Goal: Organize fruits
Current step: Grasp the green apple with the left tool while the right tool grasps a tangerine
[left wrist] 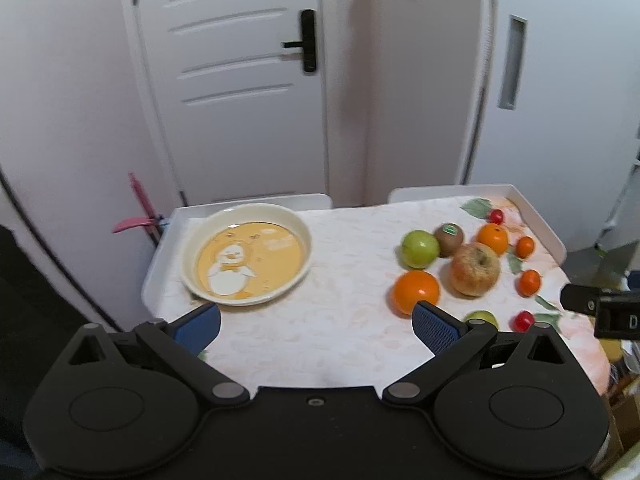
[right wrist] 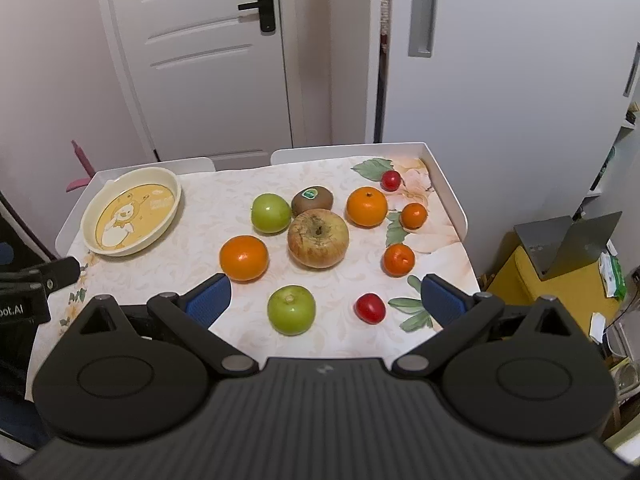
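1. Fruits are all sitting loose on the tabletop (right wrist: 168,280), clustered from the centre out toward 3 o'clock in my right wrist view: a large russet apple (right wrist: 318,238) in the middle, a kiwi (right wrist: 312,199) touching it at 12 o'clock, and a green apple (right wrist: 271,213) just beside it at 10 o'clock.
2. I am also seeing a big orange (right wrist: 243,258) at 9 o'clock of the russet apple, a second orange (right wrist: 367,206) at 2 o'clock, two small tangerines (right wrist: 399,260) toward 3 o'clock, and two small red fruits, one far (right wrist: 390,180) and one near (right wrist: 370,308).
3. Nearest me, a second green apple (right wrist: 291,310) is lying at 6 o'clock.
4. I am judging the task as not yet begun: the cream dish (right wrist: 94,218) with the duck picture, well apart from the fruit at 10 o'clock, is holding nothing, so every fruit is left to move.
5. I am holding the right gripper (right wrist: 326,300) above the near edge, jaws spread wide, gripping and touching nothing, with the near green apple lying between them in view.
6. I am keeping the left gripper (left wrist: 316,326) likewise spread wide and empty, hovering over bare cloth between the dish at 11 o'clock and the fruit at 2 o'clock.
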Action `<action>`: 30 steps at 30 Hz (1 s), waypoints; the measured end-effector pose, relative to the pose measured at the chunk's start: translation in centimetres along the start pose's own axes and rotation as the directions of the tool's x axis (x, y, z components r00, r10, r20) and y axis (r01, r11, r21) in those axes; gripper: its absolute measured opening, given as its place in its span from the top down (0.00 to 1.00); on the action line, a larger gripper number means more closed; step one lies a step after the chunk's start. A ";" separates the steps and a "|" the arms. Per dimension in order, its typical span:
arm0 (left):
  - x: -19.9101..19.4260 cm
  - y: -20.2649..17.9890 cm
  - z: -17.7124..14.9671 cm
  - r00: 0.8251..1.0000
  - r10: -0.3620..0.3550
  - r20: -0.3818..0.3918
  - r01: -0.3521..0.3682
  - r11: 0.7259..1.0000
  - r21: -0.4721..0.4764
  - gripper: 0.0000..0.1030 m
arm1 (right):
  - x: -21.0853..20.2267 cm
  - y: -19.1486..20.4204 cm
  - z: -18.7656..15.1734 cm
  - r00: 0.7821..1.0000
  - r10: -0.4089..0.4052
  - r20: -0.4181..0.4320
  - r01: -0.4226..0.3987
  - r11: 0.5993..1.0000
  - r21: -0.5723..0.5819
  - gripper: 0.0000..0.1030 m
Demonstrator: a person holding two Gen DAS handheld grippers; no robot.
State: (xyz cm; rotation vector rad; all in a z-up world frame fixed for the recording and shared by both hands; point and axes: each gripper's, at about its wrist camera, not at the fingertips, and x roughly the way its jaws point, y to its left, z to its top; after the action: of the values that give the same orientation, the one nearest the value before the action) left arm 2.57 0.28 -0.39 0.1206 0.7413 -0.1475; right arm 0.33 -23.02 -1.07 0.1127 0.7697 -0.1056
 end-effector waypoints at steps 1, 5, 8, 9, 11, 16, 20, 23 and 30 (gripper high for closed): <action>0.3 -0.2 -0.1 1.000 -0.010 0.003 0.010 1.000 0.012 0.00 | 0.1 -0.3 -0.1 1.000 -0.002 0.005 0.002 1.000 0.006 0.00; 2.0 -1.7 -0.7 0.999 -0.039 -0.021 0.039 0.998 0.042 0.00 | 0.9 -2.0 -0.6 1.000 -0.012 0.005 0.011 1.000 0.024 0.00; 2.7 -2.9 -1.3 0.998 -0.052 -0.029 0.054 0.998 0.044 0.00 | 2.0 -3.4 -0.9 1.000 -0.020 -0.014 0.020 0.999 0.027 0.00; 2.9 -3.4 -1.5 0.998 -0.061 -0.034 0.062 0.997 0.044 0.00 | 2.4 -3.9 -1.0 1.000 -0.018 -0.018 0.018 1.000 0.026 0.00; 3.5 -4.5 -1.8 0.996 -0.078 -0.048 0.080 0.996 0.047 0.00 | 3.2 -5.0 -1.1 1.000 -0.016 -0.023 0.016 1.000 0.013 0.00; 4.9 -7.8 -2.6 0.995 -0.080 -0.063 0.083 0.995 0.046 0.00 | 5.5 -7.6 -1.1 0.999 0.001 -0.040 -0.003 0.999 -0.048 0.00; 6.6 -10.5 -3.1 0.995 -0.074 -0.074 0.077 0.996 0.050 0.01 | 7.8 -9.4 -0.9 0.998 0.017 -0.052 -0.022 0.995 -0.096 0.00; 8.1 -12.5 -3.5 0.994 -0.060 -0.094 0.065 0.997 0.051 0.05 | 9.8 -10.5 -0.7 0.998 0.035 -0.058 -0.042 0.991 -0.123 0.00; 11.1 -15.4 -4.0 0.992 -0.038 -0.121 0.041 0.999 0.021 0.06 | 14.0 -11.6 -0.2 0.991 0.106 -0.081 -0.117 0.982 -0.151 0.00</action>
State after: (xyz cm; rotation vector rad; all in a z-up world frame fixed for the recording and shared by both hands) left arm 5.24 -15.25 -11.75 0.1380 0.8627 -0.1876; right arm 8.59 -35.26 -11.66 0.0109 0.8396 0.0656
